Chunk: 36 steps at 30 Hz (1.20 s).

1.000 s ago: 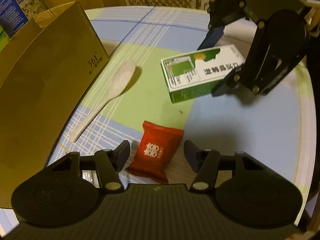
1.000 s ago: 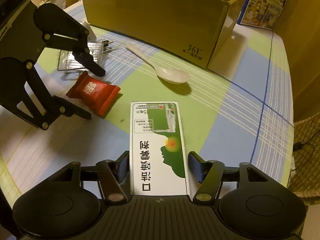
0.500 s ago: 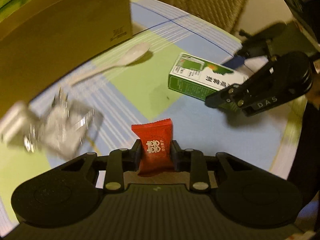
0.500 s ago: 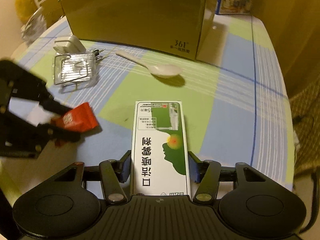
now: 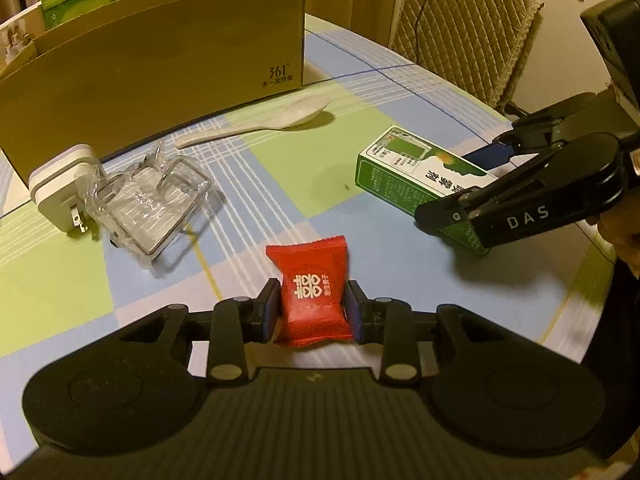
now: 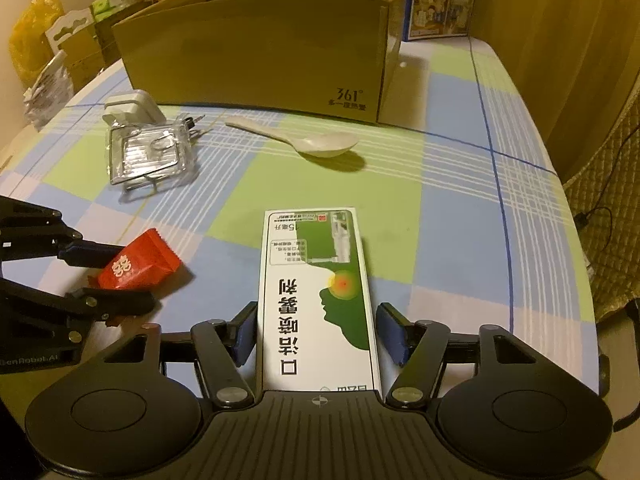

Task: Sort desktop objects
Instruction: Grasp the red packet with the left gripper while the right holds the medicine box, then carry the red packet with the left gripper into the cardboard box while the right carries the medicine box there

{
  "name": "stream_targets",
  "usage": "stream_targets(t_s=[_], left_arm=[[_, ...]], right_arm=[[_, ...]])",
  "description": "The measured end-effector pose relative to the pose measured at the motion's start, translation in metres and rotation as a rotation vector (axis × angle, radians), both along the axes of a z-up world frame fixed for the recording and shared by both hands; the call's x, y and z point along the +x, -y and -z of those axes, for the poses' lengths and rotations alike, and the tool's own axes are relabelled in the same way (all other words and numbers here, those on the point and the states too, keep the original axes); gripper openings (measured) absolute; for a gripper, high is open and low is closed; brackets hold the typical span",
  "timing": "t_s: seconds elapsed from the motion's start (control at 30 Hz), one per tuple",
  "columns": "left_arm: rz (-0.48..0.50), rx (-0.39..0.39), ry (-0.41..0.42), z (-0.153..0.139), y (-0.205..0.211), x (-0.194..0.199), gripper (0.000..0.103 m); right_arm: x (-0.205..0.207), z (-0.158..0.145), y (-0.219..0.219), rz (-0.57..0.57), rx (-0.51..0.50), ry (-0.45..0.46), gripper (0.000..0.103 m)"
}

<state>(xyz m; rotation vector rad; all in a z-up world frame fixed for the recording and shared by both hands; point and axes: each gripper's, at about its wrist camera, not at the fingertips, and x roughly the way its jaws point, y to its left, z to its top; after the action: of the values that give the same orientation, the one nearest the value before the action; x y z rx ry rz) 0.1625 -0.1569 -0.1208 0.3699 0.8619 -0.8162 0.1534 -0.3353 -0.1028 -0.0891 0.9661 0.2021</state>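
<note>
My left gripper (image 5: pixel 312 300) is shut on a red candy packet (image 5: pixel 310 276), which its fingers pinch by both sides just above the tablecloth. The right wrist view shows that packet (image 6: pixel 136 264) at the left, held off the cloth. My right gripper (image 6: pixel 318 320) is open, one finger on each side of a green and white medicine box (image 6: pixel 316 280) that lies flat on the table. Both pads sit close to the box's long sides. In the left wrist view, this box (image 5: pixel 404 172) lies at the right between the right gripper's fingers.
A tall open cardboard box (image 6: pixel 260 52) stands across the back. In front of it lie a white spoon (image 6: pixel 312 142), a clear plastic package (image 6: pixel 150 152) and a white plug adapter (image 5: pixel 60 188). A quilted chair (image 5: pixel 460 32) stands beyond the table's (image 6: pixel 460 208) far right edge.
My left gripper closed on the red candy packet, raised it and turned toward the cardboard box. The right gripper stayed open astride the medicine box.
</note>
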Motion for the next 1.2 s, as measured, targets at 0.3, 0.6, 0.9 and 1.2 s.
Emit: stream_targets(t_s=[0.3, 0.6, 0.9, 1.2], left_arm=[[-0.023, -0.011, -0.001, 0.000, -0.002, 0.001, 0.025], [-0.074, -0.044, -0.027, -0.010, -0.010, -0.009, 0.022], [-0.124, -0.076, -0.011, -0.033, -0.029, -0.022, 0.022], [-0.162, -0.108, 0.006, -0.052, -0.046, -0.032, 0.022]], right_arm=[[-0.001, 0.005, -0.003, 0.027, -0.013, 0.024, 0.053], [-0.017, -0.011, -0.003, 0.087, 0.017, 0.039, 0.053], [-0.041, -0.034, -0.010, 0.108, 0.057, 0.059, 0.053], [-0.055, -0.049, -0.022, 0.099, 0.066, 0.087, 0.053]])
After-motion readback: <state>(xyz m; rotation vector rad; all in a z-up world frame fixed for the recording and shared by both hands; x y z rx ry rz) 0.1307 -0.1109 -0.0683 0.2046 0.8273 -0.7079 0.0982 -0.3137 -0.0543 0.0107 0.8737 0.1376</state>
